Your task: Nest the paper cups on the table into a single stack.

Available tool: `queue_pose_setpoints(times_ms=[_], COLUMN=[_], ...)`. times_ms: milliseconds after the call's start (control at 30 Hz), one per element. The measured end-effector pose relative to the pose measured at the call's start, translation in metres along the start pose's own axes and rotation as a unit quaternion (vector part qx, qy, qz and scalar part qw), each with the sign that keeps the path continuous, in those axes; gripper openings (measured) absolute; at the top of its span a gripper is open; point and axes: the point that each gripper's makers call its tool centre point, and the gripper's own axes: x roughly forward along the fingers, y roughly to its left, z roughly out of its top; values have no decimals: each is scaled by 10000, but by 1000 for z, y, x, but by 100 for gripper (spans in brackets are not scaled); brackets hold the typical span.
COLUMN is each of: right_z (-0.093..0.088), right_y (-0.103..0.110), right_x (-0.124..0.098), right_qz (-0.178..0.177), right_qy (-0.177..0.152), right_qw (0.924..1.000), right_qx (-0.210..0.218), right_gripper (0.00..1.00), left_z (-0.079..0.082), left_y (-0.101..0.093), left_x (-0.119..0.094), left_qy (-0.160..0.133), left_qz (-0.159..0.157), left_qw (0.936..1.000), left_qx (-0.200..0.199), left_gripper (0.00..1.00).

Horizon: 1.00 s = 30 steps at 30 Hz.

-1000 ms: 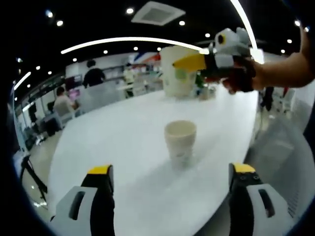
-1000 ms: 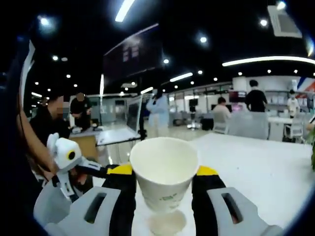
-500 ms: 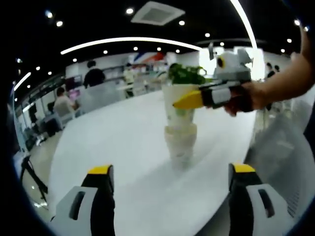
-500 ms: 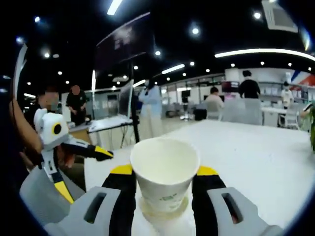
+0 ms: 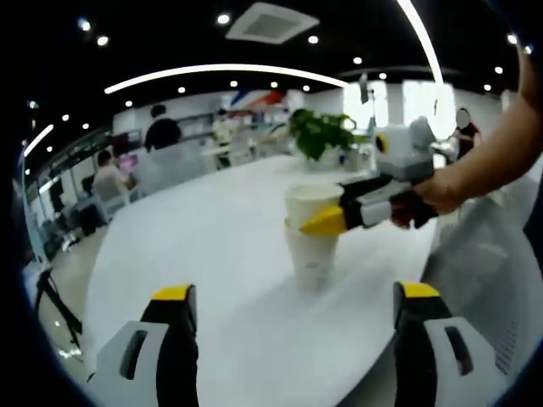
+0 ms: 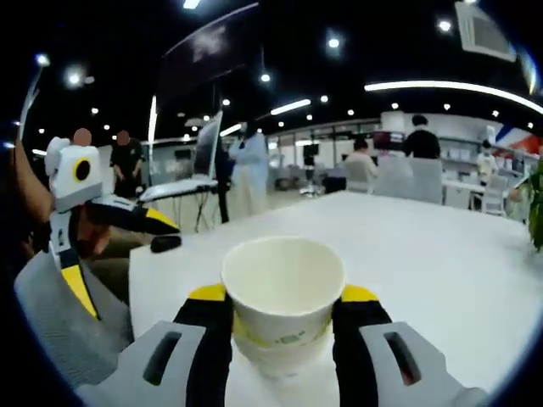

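My right gripper (image 6: 282,307) pinches the top cup (image 6: 282,284), part-nested in the lower cup (image 5: 310,251); I'd press straight down, then let go. Left gripper (image 5: 294,309) spread, near.

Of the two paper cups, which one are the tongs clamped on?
The upper cup, held by the right tongs; it sits inside the lower cup, which stands on the table.

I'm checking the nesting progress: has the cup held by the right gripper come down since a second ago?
Yes. The held cup has come down from above into the standing cup on the table.
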Motion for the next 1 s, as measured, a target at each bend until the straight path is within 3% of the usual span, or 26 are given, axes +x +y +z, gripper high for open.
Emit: queue_pose_setpoints(times_ms=[100,400,700,1000], right_z=[-1,-3,3,19], right_y=[-4,0,-6,-17], right_x=[-2,0,-1,-23], right_qz=[-124,-57,-86,-188], right_qy=[-63,-35,15,-145], right_qw=[9995,9996,9997,9995], right_qx=[-293,-269,-223,-196], right_gripper=[47,60,57,76], left_z=[0,-2,-2,1], left_y=[0,-2,-1,0], left_x=[0,0,1,1], left_qy=[7,40,43,-24], left_qz=[1,-18,-9,-57], left_qw=[10000,10000,10000,9999], left_qx=[1,38,32,-97], left_gripper=[94,94,94,96])
